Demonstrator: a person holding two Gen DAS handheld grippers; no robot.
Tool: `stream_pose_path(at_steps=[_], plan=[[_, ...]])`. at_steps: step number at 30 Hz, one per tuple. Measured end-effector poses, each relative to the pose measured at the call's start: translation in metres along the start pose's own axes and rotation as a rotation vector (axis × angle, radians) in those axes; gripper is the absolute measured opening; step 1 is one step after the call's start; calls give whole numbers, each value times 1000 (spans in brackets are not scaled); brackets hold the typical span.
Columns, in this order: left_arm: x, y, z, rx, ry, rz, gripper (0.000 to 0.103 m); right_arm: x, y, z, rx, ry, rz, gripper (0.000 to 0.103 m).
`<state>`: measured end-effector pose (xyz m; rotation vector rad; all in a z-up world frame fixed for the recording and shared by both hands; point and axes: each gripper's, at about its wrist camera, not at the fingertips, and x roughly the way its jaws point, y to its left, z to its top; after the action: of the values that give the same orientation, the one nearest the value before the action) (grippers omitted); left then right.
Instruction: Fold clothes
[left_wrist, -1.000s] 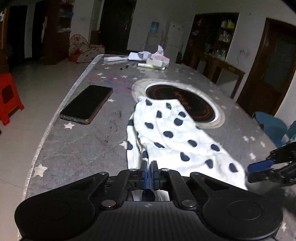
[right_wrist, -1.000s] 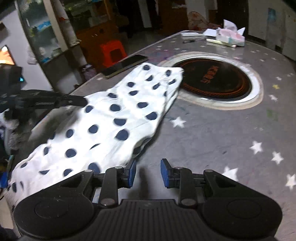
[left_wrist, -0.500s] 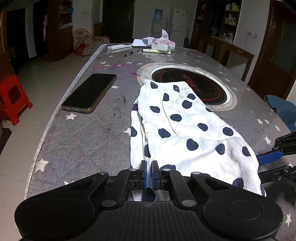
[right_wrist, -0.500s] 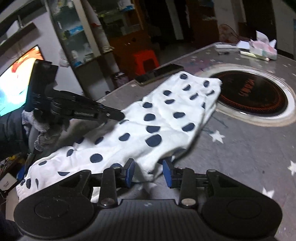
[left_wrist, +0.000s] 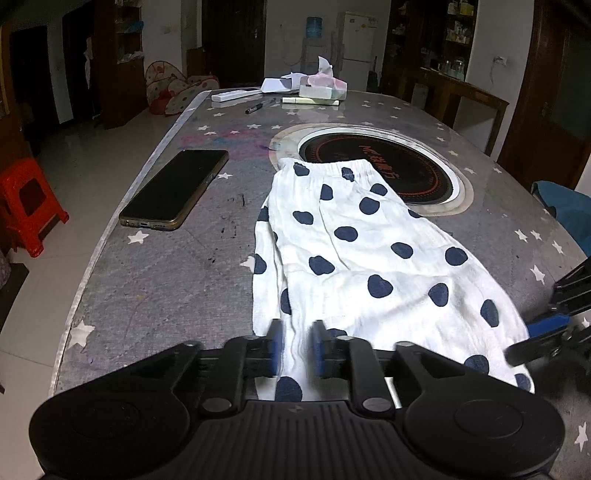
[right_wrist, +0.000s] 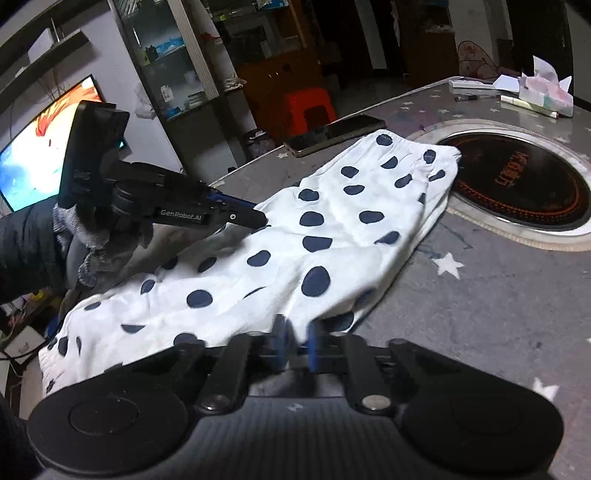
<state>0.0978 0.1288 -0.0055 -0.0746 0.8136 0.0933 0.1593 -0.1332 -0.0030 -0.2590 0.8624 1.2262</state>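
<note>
the shorts (left_wrist: 362, 258) are thin white cotton with dark blue dots, lying flat along the grey star-printed bench (left_wrist: 166, 288). their gathered elastic waistband reaches the rim of the round black glass hob (left_wrist: 399, 162) sunk into the top, and the crinkled hem end lies nearest me.

the left tool (left_wrist: 297, 345) sits low at the hem with its blue-padded fingers spread a little and cloth lying between them; the pads look blurred, so i can't swear they touch the fabric. the right tool (right_wrist: 295, 343) is at the far corner of the same hem, its fingers a narrow gap apart with a fold of cloth in that gap; whether it is pinching, i cannot tell.

a slim black phone (left_wrist: 175, 188) in a clear case lies flat to the left of the shorts, apart from them. at the far end sit a soft plastic tissue pack (left_wrist: 323, 86) with a tissue sticking up, some white papers, a pen (left_wrist: 260, 106) and a flat white bar. a red plastic stool (left_wrist: 27, 203) stands on the tiled floor.
</note>
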Motion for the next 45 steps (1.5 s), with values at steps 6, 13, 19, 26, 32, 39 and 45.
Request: stream_pose_path(at_steps=[6,13,19,26,32,39,45], plan=[[2,-1,-5,28,-21,25,57,-11,-2,-5,-41,85,-74,5],[-6,-1,-4,43,-23,73,66,-26,3,7,-41,3,-163,13],[-22,-11,-1,65,-69,60,77,-17,11,20,-32,-54,-153,25],[-20,-16,-20,141,-32,88,82,6,36,9,-95,9,-123,34],[-34,-4,-40,135,-29,110,87,4,46,-7,-146,61,-192,34],[-56,-5,-61,139,-54,118,94,-2,76,3,-163,-8,-170,44],[-62,-3,-76,119,-53,127,98,18,101,-3,-159,-9,-109,46]])
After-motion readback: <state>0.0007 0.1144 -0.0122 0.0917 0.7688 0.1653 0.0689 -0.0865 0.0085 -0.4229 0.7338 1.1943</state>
